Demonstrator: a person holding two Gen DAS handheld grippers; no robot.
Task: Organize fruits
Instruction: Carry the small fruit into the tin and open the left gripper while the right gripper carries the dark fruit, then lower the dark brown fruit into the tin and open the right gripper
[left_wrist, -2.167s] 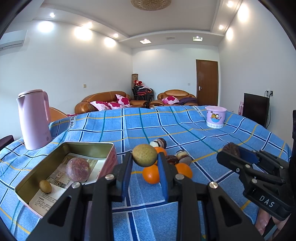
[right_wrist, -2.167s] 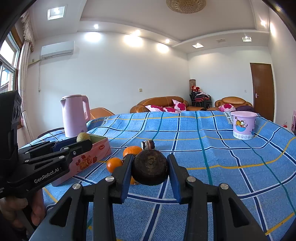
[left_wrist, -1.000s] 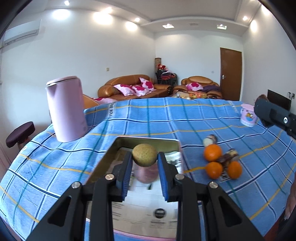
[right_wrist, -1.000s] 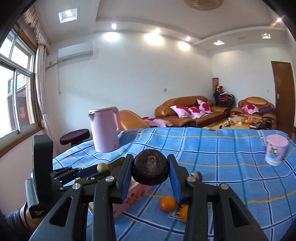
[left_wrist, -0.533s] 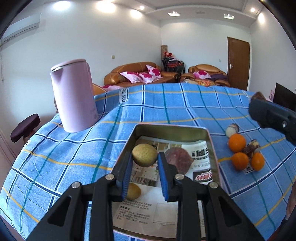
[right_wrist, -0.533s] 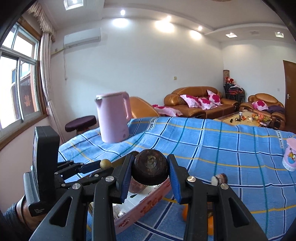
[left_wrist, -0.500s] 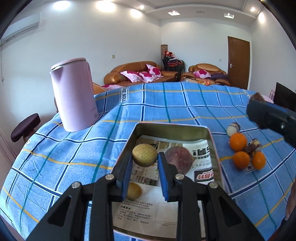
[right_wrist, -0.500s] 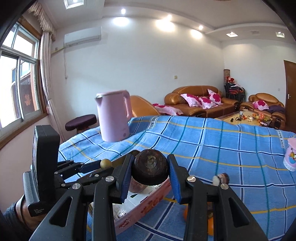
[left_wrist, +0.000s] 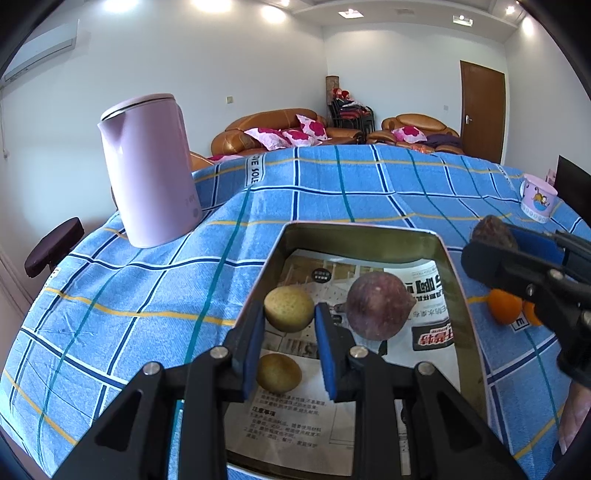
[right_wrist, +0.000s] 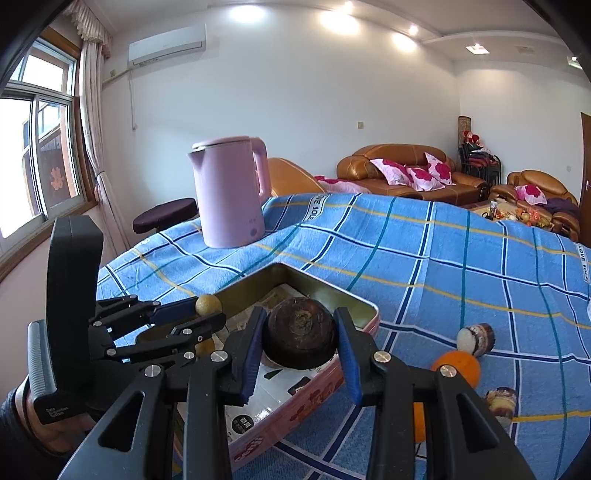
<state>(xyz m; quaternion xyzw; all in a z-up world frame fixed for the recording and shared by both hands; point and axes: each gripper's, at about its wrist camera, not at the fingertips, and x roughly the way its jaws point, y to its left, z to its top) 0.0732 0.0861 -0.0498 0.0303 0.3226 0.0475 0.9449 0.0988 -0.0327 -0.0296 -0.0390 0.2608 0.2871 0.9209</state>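
Observation:
My left gripper (left_wrist: 289, 325) is shut on a round yellow-green fruit (left_wrist: 289, 308) and holds it over the open metal tin (left_wrist: 360, 229). The tin is lined with printed paper and holds a purple-brown fruit (left_wrist: 377, 306) and a small yellow fruit (left_wrist: 277, 372). My right gripper (right_wrist: 300, 347) is shut on a dark brown round fruit (right_wrist: 300, 339) above the tin's near right side (right_wrist: 332, 291). The left gripper (right_wrist: 207, 314) with its fruit (right_wrist: 208, 304) shows at the left of the right wrist view. The right gripper (left_wrist: 495, 240) shows at the right of the left wrist view.
A pink kettle (left_wrist: 149, 177) stands on the blue checked cloth beyond the tin's left. Oranges (left_wrist: 504, 311) and small dark pieces (right_wrist: 476, 338) lie on the cloth right of the tin. A pink cup (left_wrist: 537, 197) stands at the far right.
Both grippers have swung left from the fruit pile to the tin. The left gripper has come lower over the tin with its fruit. The right gripper now hangs over the tin's edge.

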